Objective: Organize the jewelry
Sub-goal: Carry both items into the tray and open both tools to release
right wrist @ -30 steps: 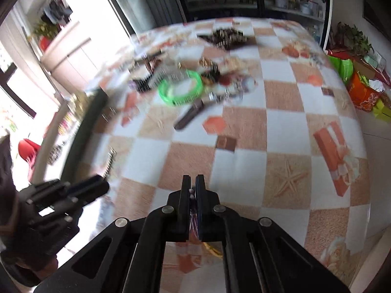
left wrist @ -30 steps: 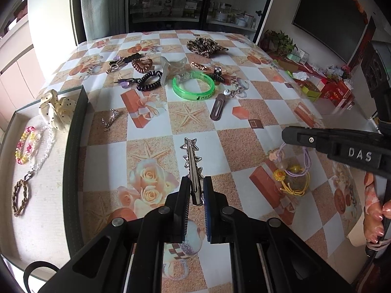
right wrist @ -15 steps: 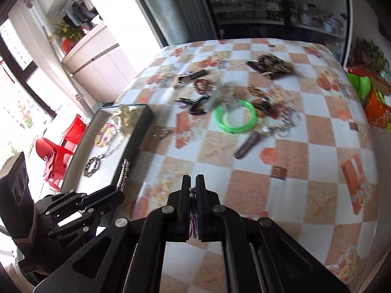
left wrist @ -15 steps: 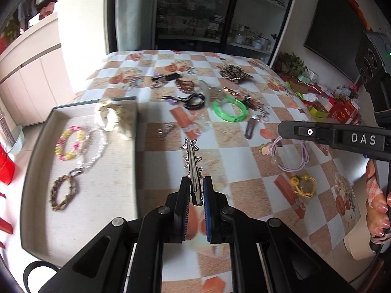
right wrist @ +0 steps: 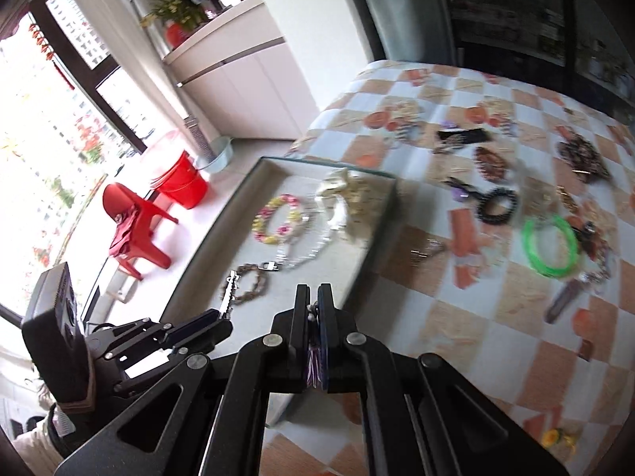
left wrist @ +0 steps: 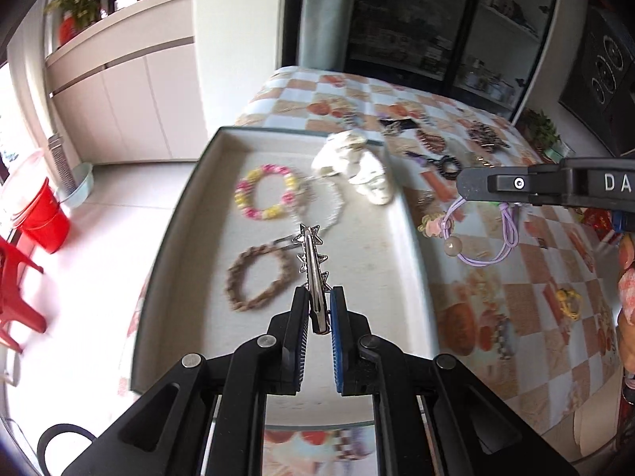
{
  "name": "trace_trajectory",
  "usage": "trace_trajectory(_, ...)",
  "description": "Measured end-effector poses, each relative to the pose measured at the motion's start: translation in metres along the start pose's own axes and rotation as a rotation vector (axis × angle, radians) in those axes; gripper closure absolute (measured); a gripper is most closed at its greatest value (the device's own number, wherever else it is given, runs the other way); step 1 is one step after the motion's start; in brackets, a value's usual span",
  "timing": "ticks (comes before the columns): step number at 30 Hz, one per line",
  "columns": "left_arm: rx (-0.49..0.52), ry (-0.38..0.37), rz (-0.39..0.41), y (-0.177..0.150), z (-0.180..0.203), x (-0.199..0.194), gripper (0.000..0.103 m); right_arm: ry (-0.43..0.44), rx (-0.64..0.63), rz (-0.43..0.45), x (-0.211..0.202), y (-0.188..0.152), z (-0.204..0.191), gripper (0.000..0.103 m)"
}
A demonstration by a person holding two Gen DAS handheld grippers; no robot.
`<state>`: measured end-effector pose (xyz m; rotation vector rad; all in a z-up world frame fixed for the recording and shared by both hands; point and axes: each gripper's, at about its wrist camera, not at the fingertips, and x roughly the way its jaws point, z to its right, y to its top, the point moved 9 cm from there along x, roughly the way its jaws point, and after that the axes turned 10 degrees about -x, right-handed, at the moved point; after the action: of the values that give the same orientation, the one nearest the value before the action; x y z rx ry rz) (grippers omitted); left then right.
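Observation:
My left gripper (left wrist: pixel 318 297) is shut on a silver star hair clip (left wrist: pixel 311 261) and holds it above the grey tray (left wrist: pixel 377 261). The tray holds a pink and yellow bead bracelet (left wrist: pixel 265 196), a brown braided bracelet (left wrist: pixel 258 277), a clear bead chain (left wrist: pixel 333 208) and a cream bow (left wrist: pixel 367 172). My right gripper (right wrist: pixel 313 297) is shut on purple hair ties (left wrist: pixel 486 234), which hang from it over the tray's right rim in the left wrist view. In the right wrist view only a purple strand (right wrist: pixel 313 365) shows between the pads.
Loose jewelry lies on the checked tablecloth (right wrist: pixel 456 305): a green bangle (right wrist: pixel 549 248), a black coil hair tie (right wrist: pixel 498 206), a brown clip (right wrist: pixel 563 301), a yellow tie (left wrist: pixel 567 303). A red bucket (right wrist: pixel 180 184) and red chair (right wrist: pixel 131 226) stand on the floor left of the table.
Both grippers have moved left from over the tablecloth to over the tray, each still holding its item. The star clip now hangs above the brown bracelet.

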<state>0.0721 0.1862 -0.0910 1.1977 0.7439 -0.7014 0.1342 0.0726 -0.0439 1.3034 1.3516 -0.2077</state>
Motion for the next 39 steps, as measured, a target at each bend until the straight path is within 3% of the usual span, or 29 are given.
trace_trajectory(6,-0.034,0.060,-0.046,-0.008,-0.032,0.022,0.091,0.044,-0.033,-0.071,0.053,0.004,-0.027,0.099)
trace_trajectory(12,-0.023,0.099,-0.072,-0.010,-0.042,0.041,0.091,-0.013,-0.015,-0.129,0.093,0.003,-0.008,0.099)
trace_trajectory(18,-0.018,0.128,-0.063,-0.005,-0.043,0.047,0.091,-0.071,-0.002,-0.154,0.109,0.005,0.015,0.099)
trace_trajectory(26,-0.009,0.163,-0.069,-0.005,-0.041,0.048,0.090,-0.083,-0.001,-0.181,0.120,0.001,0.018,0.097)
trace_trajectory(27,-0.008,0.168,-0.069,-0.005,-0.040,0.048,0.090,-0.085,0.001,-0.183,0.119,0.001,0.018,0.093)
trace_trajectory(30,-0.008,0.176,-0.061,-0.004,-0.040,0.047,0.090,-0.056,0.018,-0.154,0.111,0.004,0.016,0.045)
trace_trajectory(31,-0.010,0.175,-0.060,-0.004,-0.041,0.046,0.090,-0.057,0.019,-0.144,0.104,0.005,0.013,0.039)
trace_trajectory(36,0.004,0.178,-0.046,-0.002,-0.038,0.041,0.090,-0.059,0.023,-0.091,0.075,0.012,0.009,0.039)
trace_trajectory(37,0.009,0.183,-0.043,-0.002,-0.037,0.039,0.088,-0.060,0.027,-0.080,0.069,0.013,0.009,0.039)
trace_trajectory(38,0.011,0.187,-0.039,-0.001,-0.036,0.038,0.058,-0.063,0.030,-0.069,0.064,0.013,0.009,0.039)
trace_trajectory(39,0.010,0.191,-0.030,0.000,-0.035,0.035,0.035,-0.067,0.034,-0.058,0.056,0.012,0.011,0.039)
